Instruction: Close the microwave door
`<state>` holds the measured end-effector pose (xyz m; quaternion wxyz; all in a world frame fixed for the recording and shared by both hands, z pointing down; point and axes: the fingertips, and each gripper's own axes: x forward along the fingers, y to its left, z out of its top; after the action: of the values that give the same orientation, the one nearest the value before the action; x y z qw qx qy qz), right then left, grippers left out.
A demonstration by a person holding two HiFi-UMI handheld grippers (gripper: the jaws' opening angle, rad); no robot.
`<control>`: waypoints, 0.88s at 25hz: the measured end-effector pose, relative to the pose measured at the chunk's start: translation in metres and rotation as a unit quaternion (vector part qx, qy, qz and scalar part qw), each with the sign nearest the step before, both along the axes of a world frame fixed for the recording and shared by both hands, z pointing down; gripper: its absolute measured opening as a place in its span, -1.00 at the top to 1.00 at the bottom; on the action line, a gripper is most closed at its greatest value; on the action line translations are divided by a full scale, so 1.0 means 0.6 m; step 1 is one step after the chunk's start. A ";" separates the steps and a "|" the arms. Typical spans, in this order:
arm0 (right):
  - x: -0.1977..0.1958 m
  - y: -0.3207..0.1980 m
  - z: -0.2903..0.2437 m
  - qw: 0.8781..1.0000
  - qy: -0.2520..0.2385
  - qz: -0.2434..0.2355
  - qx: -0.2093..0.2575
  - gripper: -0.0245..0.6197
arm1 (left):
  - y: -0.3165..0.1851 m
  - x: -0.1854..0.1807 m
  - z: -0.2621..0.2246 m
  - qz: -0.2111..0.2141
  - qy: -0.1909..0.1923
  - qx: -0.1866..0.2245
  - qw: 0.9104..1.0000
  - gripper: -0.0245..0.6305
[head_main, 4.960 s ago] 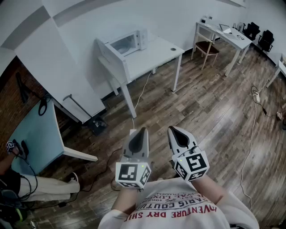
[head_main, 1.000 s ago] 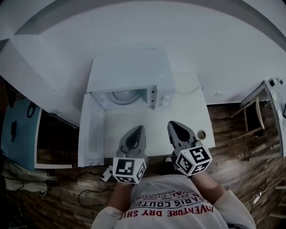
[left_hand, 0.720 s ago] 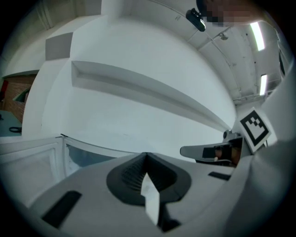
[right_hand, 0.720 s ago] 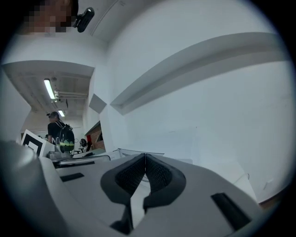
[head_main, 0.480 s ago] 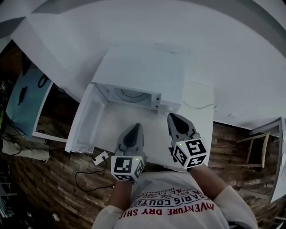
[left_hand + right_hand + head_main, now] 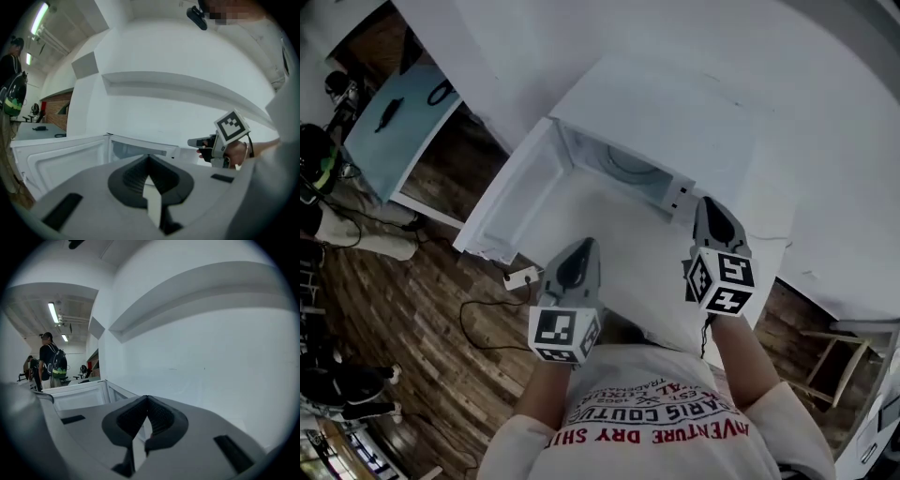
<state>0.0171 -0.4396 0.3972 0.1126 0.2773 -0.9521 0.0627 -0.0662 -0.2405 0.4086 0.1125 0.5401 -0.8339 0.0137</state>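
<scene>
At frame centre, my left gripper (image 6: 581, 249) and right gripper (image 6: 709, 208) hover closed and empty above the bench (image 6: 630, 267), facing the microwave (image 6: 670, 117), whose door (image 6: 518, 199) hangs open at left.

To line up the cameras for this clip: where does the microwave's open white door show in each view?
Head view: the open white microwave door swings out left of centre, in the upper half.
Left gripper view: the door fills the lower left, inner panel showing.
Right gripper view: the door sits left of centre, low.
Shared landmark: the hinge edge where the door meets the white microwave.
</scene>
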 end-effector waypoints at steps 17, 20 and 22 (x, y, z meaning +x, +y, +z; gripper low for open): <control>-0.024 -0.015 0.020 0.994 0.014 0.105 -0.008 0.89 | 0.326 -0.209 0.021 -0.197 -0.006 -0.018 0.980 0.93; -0.022 -0.014 0.022 0.993 0.013 0.117 -0.007 0.89 | 0.375 -0.236 0.040 -0.220 -0.005 -0.030 0.975 0.93; -0.022 -0.016 0.024 0.992 0.010 0.125 -0.005 0.89 | 0.400 -0.258 0.053 -0.234 -0.004 -0.036 0.972 0.93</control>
<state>0.0042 -0.4494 0.4117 0.1148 0.3945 -0.9083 0.0784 -0.2208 -0.0002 0.4403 0.1288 0.3259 -0.9364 0.0197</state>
